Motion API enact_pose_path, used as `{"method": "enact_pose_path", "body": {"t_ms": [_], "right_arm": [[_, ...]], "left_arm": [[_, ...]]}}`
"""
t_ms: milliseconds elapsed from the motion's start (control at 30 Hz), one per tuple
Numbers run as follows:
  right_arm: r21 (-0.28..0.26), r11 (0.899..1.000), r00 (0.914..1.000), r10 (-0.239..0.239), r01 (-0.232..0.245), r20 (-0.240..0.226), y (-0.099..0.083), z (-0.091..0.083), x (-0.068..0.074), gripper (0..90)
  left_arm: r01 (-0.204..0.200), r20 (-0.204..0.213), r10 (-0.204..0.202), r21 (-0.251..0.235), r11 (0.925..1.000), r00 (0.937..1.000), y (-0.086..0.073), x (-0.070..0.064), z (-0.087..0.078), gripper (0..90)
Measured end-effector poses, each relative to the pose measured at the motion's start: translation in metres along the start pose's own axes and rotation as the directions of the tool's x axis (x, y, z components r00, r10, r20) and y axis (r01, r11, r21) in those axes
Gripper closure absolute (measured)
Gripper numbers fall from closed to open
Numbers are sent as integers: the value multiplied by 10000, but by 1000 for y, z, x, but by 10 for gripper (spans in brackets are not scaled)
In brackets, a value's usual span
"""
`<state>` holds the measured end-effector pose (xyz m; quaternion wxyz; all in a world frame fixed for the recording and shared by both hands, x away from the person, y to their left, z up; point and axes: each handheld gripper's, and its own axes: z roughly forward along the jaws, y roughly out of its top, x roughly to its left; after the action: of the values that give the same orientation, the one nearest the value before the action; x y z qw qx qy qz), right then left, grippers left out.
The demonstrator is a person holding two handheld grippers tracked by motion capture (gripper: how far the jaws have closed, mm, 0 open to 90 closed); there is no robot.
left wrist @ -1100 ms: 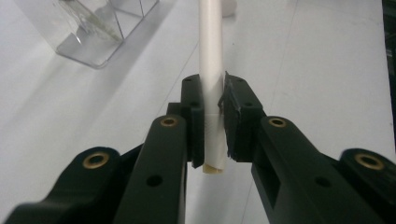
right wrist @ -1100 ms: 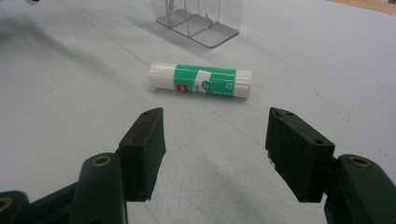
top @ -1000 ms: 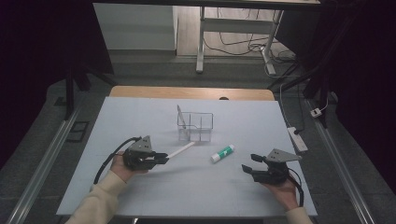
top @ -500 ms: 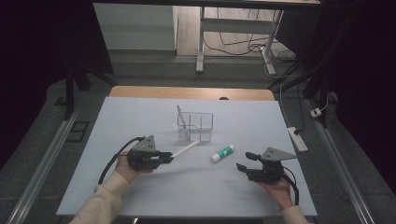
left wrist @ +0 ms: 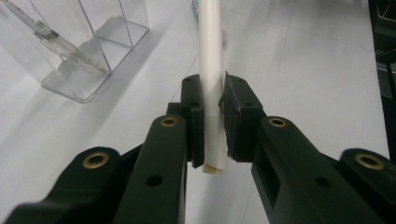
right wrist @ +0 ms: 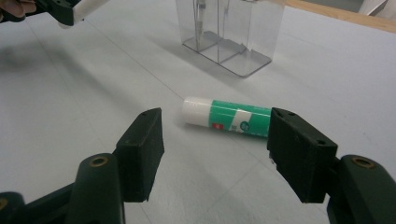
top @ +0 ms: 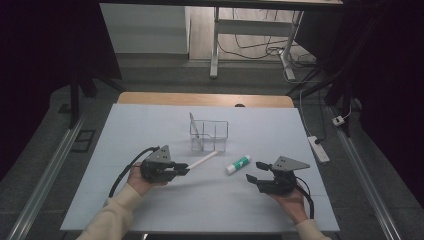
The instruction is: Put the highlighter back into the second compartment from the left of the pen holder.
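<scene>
My left gripper (top: 181, 171) (left wrist: 212, 116) is shut on the near end of a long white stick (top: 203, 160) (left wrist: 210, 56), which points from it toward the clear organizer (top: 209, 135) (left wrist: 84, 51). A clear pen-like item (top: 195, 129) (left wrist: 51, 44) leans inside that organizer. A green and white glue stick (top: 238, 164) (right wrist: 226, 119) lies on the white table between the two grippers. My right gripper (top: 255, 171) (right wrist: 217, 154) stands open a short way in front of the glue stick, with nothing between its fingers.
The white table (top: 210, 200) stretches wide around the objects. A wooden strip (top: 205, 100) runs along its far edge. A power strip (top: 320, 148) lies at the right edge. Metal rails (top: 47, 170) flank the table on both sides.
My left gripper has shifted right and closed on the white stick's near end. My right gripper has moved left, closer to the glue stick, still open.
</scene>
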<state>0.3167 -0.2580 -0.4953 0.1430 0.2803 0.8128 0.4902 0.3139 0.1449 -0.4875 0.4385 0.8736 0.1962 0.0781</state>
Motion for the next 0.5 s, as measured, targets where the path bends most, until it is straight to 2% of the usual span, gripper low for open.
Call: {"method": "enact_pose_path", "body": {"t_ms": [233, 500], "right_arm": [[-25, 10000, 9999, -36, 35, -151, 4, 6, 4, 362], [-105, 9999, 9995, -58, 55, -322, 11, 13, 9, 362]], "left_arm": [[31, -32, -31, -14, 10000, 10000, 3, -2, 7, 787], [-150, 47, 151, -56, 9999, 9999, 9, -5, 14, 787]]}}
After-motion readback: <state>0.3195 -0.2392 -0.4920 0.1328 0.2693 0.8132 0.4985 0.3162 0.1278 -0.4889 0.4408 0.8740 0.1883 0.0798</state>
